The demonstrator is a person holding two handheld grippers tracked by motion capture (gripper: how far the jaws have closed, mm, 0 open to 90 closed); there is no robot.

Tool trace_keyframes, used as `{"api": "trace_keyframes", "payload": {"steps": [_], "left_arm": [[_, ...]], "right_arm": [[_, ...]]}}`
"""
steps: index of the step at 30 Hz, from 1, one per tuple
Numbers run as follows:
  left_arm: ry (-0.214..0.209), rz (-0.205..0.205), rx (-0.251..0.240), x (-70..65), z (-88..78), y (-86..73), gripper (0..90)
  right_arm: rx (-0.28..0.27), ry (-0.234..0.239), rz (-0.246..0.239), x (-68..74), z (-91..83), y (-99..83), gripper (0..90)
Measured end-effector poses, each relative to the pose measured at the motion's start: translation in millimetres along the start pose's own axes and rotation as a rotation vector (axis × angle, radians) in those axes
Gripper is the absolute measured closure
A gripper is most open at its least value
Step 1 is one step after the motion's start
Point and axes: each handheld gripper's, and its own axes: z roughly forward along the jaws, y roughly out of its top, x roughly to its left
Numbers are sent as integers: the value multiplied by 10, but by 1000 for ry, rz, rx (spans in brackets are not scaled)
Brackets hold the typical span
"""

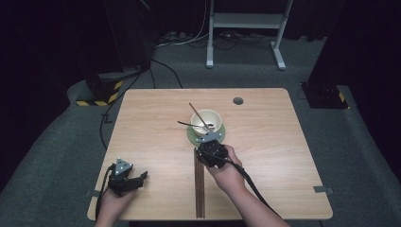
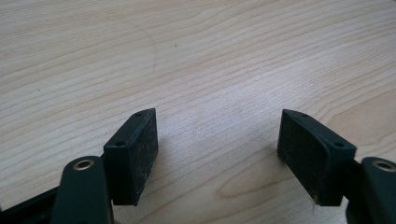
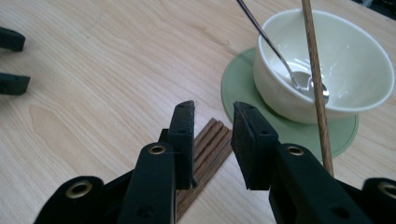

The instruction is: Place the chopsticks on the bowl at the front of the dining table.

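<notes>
Chopsticks lie bundled at lower centre; one stick already leans in the bowl. My right gripper hovers parted over them, my left gripper wide open, idle

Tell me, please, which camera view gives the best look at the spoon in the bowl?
The right gripper view: the spoon appears close, resting inside the bowl, handle over the rim. The high view shows it small and dark; the left gripper view faces bare table.

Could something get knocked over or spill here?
Maybe. The right tongs hang open beside the bowl, where one chopstick and a spoon lean out over the rim. A bump might flip them out or slide the bowl off its green coaster. Grabbing the bundled chopsticks could scatter them.
</notes>
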Motion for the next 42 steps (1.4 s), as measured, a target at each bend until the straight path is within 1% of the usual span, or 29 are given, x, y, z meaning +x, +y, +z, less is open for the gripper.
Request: {"api": "trace_keyframes", "payload": {"steps": [1, 2, 3, 4, 5, 6, 7, 8, 9, 10, 11, 12, 14, 15, 17, 18, 19, 20, 23, 24, 26, 27, 28, 29, 32, 34, 37, 41, 42], "left_arm": [[-1, 0, 0, 0, 0, 0, 290], [-1, 1, 0, 1, 0, 0, 290], [-1, -9, -4, -6, 4, -1, 290], [-2, -21, -10, -14, 9, -2, 290], [-1, -12, -6, -7, 5, 0, 290], [-2, -14, -6, -6, 4, 0, 289], [-3, -16, -6, -5, 4, 1, 288], [-4, -7, -2, 1, 1, 2, 288], [-5, -5, -1, 2, 0, 2, 288], [-6, -5, 0, 3, 0, 3, 288], [-6, -4, 0, 3, 0, 3, 287], [-8, -18, -12, -5, 9, 2, 288], [-8, -15, -11, -5, 8, 2, 288], [-8, -13, -11, -5, 8, 1, 289], [-8, -30, -21, -17, 16, -1, 288], [-7, -14, -11, -5, 7, 1, 288], [-6, -12, -4, 0, 0, 1, 288], [-5, -6, 0, 6, -4, 2, 288], [-5, -7, 0, 7, -4, 2, 289], [-5, -9, -3, 4, -4, 1, 288], [-6, 5, 2, 11, -14, -3, 288], [-11, 2, -3, 9, -12, -5, 288], [-7, 4, 3, 7, -15, -3, 288], [-6, 9, 5, 9, -15, -3, 288], [-10, 7, 4, 6, -5, 0, 288], [-11, 1, 2, 0, -1, 0, 289], [-12, 0, 2, 1, -1, 0, 288], [-12, 7, 5, -2, -5, -4, 288], [-12, -7, -3, -15, 0, -8, 288]], "right_arm": [[0, -7, -6, -4, 1, -31, 697], [8, -4, 16, 4, -6, -52, 702], [1, -10, 3, -5, -2, -79, 704], [2, -1, 5, -9, -1, -113, 703], [7, -1, 11, -1, 0, -133, 703], [3, -8, -3, 1, 9, -161, 703], [12, -2, -5, 3, 7, -192, 702], [15, 3, 6, 10, 9, -216, 702], [12, 1, 2, 10, 10, -235, 703], [12, 1, 17, 24, 7, -250, 704], [11, -1, 22, 31, 5, -271, 706], [10, 1, 19, 30, 8, -281, 705], [13, 5, 16, 53, 6, -304, 707], [7, 12, 3, 66, 11, -313, 707], [6, 14, -3, 100, 26, -327, 708], [15, 16, -10, 121, 61, -331, 708], [31, 25, 0, 142, 82, -330, 710], [30, 32, -5, 155, 93, -327, 711], [22, 39, -10, 206, 91, -322, 712], [36, 44, -13, 238, 96, -329, 712], [51, 42, -38, 285, 111, -346, 715], [56, 39, -43, 305, 111, -355, 718], [51, 35, -45, 319, 114, -364, 719], [54, 38, -39, 325, 113, -369, 719], [51, 30, -44, 307, 128, -396, 719], [65, 28, -35, 289, 160, -419, 722], [81, 10, -31, 239, 218, -464, 722], [118, 1, -5, 170, 306, -560, 724], [121, -4, -2, 148, 326, -586, 724]]}}
